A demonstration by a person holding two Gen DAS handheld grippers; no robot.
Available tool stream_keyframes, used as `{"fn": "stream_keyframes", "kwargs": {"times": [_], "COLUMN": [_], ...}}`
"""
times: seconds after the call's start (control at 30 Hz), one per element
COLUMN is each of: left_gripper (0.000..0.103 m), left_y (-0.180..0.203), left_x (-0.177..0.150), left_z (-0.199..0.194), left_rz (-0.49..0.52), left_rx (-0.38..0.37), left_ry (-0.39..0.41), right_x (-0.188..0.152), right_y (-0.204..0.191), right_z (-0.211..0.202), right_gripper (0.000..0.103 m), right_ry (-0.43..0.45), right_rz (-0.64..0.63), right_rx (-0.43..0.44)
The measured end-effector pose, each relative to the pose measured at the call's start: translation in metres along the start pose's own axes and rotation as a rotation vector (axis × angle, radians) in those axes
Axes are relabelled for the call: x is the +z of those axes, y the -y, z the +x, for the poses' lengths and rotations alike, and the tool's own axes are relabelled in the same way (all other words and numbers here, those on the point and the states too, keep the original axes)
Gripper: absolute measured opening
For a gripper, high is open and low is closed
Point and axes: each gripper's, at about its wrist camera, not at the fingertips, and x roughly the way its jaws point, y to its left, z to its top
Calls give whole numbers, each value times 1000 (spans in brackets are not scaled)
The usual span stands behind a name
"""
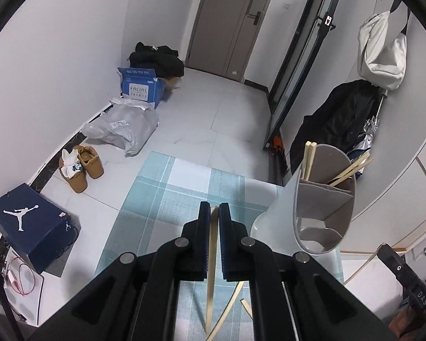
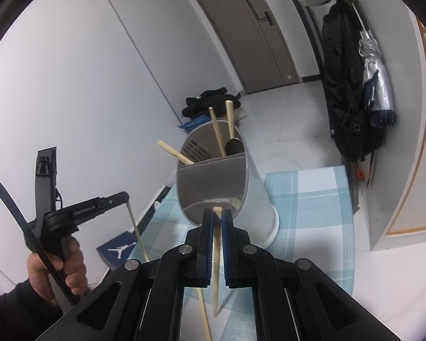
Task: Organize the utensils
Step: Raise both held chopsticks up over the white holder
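Note:
A white utensil holder (image 1: pixel 281 213) with grey dividers stands on a blue-and-white checked cloth (image 1: pixel 162 190); it also shows in the right wrist view (image 2: pixel 255 196). It holds chopsticks (image 2: pixel 217 133), a slotted spatula (image 2: pixel 194 150) and a spoon (image 2: pixel 233 145). My left gripper (image 1: pixel 214 213) is shut on a wooden chopstick (image 1: pixel 212 270), left of the holder; it shows in the right wrist view (image 2: pixel 126 199) too. My right gripper (image 2: pixel 217 216) is shut on another chopstick (image 2: pixel 216 264), just before the holder's near rim. More chopsticks (image 1: pixel 227 312) lie on the cloth below.
On the floor are a Jordan shoe box (image 1: pixel 31 227), brown shoes (image 1: pixel 82 167), a grey bag (image 1: pixel 122 130) and a blue carton (image 1: pixel 140 86). A black coat (image 2: pixel 346 93) and an umbrella (image 2: pixel 375 85) hang at the right wall. A door (image 2: pixel 252 28) is behind.

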Motion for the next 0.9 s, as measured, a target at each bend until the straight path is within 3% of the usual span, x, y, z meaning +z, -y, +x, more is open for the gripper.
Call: {"fn": "stream_keyframes", "kwargs": {"times": [0.6,0.9], "left_gripper": [2,2], "left_y": [22,33], "left_x": [-7,1], "left_z": [-35,-62], "left_rz": [103,104], "left_rx": [-38,-93], "left_ry": [-1,56], "right_x": [0,9], "right_y": [-27,-32], "right_z": [-19,-39], "right_gripper": [5,5], "right_ry": [39,96], "right_rz": [-52,-50], "right_rx": [-74,-74]}}
